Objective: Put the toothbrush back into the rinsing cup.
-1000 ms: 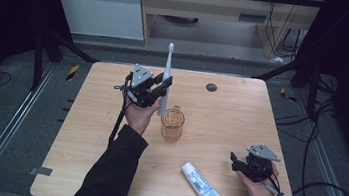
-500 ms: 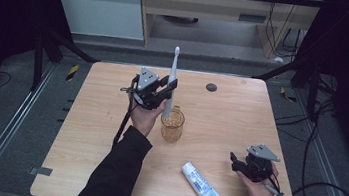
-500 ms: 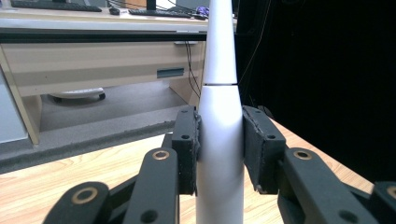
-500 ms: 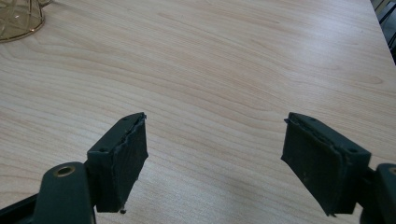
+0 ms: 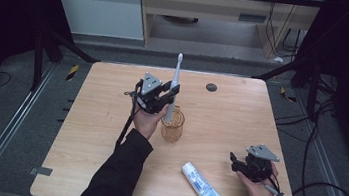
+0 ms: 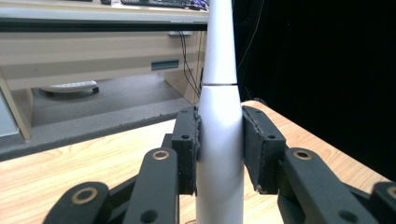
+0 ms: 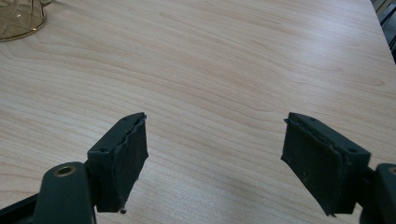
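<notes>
My left gripper [image 5: 161, 98] was clamped on the fat grey handle of the electric toothbrush [image 5: 173, 89], which stood almost upright with its brush head pointing up and toward the far edge. In the left gripper view both pads pressed the toothbrush [image 6: 220, 140] from either side. Its lower end hung at the rim of the amber wire cup [image 5: 172, 125] near the middle of the wooden table [image 5: 92, 133]; I could not tell whether the tip was inside or just above. I judged the job about half done: the brush was lifted and lined up, but not yet lowered and let go. My right gripper [image 5: 246, 166] rested at the near right with its jaws wide apart over bare wood, holding nothing, and the toothpaste tube [image 5: 203, 187] lay untouched to its left. Compared with a second earlier, I had carried the brush rightward, closer over the cup; the right gripper had not moved
</notes>
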